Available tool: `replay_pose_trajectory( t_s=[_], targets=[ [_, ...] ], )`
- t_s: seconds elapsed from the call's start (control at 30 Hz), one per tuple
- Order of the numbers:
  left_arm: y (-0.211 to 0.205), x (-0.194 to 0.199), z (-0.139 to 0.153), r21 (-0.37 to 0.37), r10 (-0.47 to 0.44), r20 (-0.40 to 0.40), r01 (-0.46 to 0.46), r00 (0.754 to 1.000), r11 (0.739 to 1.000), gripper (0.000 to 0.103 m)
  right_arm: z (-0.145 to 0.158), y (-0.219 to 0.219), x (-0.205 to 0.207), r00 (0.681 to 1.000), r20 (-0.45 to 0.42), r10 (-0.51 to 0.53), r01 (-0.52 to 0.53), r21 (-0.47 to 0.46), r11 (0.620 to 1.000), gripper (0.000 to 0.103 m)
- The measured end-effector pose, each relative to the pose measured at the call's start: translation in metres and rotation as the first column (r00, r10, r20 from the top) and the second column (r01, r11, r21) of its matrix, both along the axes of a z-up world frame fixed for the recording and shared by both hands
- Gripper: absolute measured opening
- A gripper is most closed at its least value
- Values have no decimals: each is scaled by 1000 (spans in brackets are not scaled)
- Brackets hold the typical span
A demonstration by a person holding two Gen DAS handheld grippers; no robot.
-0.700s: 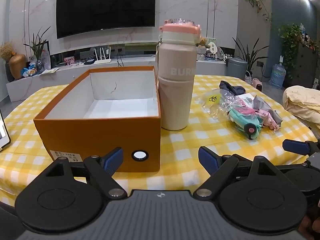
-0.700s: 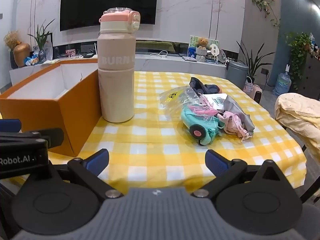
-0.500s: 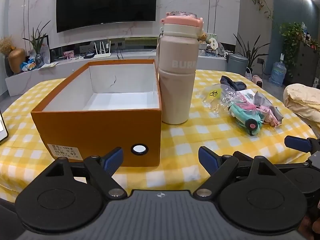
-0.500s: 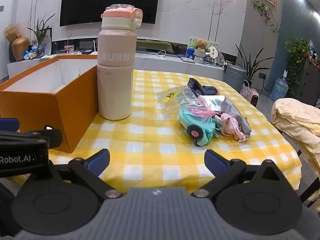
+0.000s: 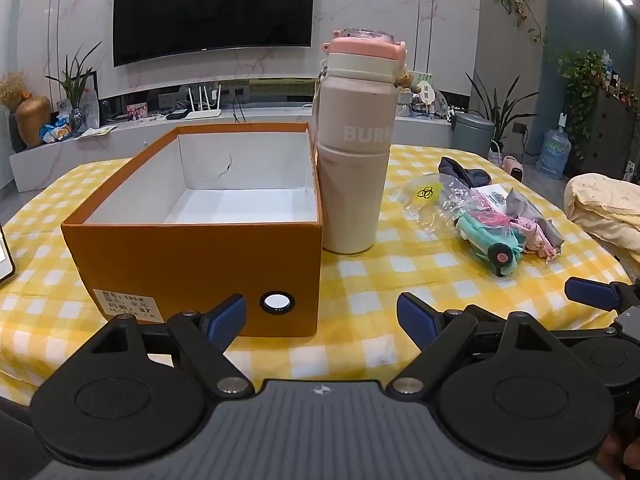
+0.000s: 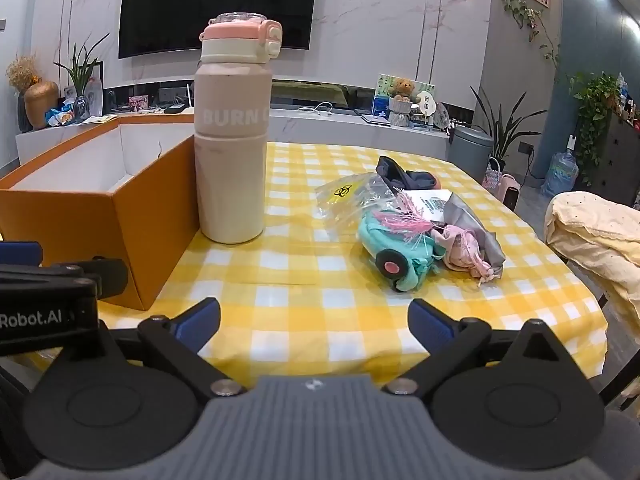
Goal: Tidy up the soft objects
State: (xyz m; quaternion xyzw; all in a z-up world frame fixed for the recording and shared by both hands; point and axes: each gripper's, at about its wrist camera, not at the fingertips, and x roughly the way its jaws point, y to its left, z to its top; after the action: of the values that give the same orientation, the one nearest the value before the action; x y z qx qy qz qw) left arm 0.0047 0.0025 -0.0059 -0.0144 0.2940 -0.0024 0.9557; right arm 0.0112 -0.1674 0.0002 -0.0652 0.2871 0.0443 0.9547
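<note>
An open orange box [image 5: 192, 264] with a white, empty inside stands on the yellow checked tablecloth; it also shows in the right wrist view [image 6: 100, 216]. A pile of soft things lies to the right: a teal plush [image 6: 396, 252] [image 5: 490, 246], a pink soft item [image 6: 466, 254], a grey cloth [image 6: 474, 216], a dark cloth [image 6: 404, 176] and a clear plastic bag [image 6: 352, 196]. My left gripper [image 5: 322, 320] is open and empty in front of the box. My right gripper [image 6: 314, 322] is open and empty, short of the pile.
A tall beige bottle [image 5: 354, 152] with a pink lid stands beside the box's right wall [image 6: 232, 140]. A cream blanket [image 6: 600, 224] lies on a seat off the table's right edge. A white device [image 5: 4, 256] lies at the left edge.
Both grippers have risen a little and pulled back slightly, so the box and pile sit lower in view. Nothing on the table has moved. Both jaws stay open.
</note>
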Motion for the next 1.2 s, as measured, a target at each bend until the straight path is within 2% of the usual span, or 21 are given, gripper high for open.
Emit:
replay_pose_trajectory(
  t_s=[1.2],
  targets=[
    [0, -1, -2, 0, 4, -9, -4, 1000, 1000, 99, -2, 0, 0, 1000, -8, 1, -1, -13, 1000, 98]
  ],
)
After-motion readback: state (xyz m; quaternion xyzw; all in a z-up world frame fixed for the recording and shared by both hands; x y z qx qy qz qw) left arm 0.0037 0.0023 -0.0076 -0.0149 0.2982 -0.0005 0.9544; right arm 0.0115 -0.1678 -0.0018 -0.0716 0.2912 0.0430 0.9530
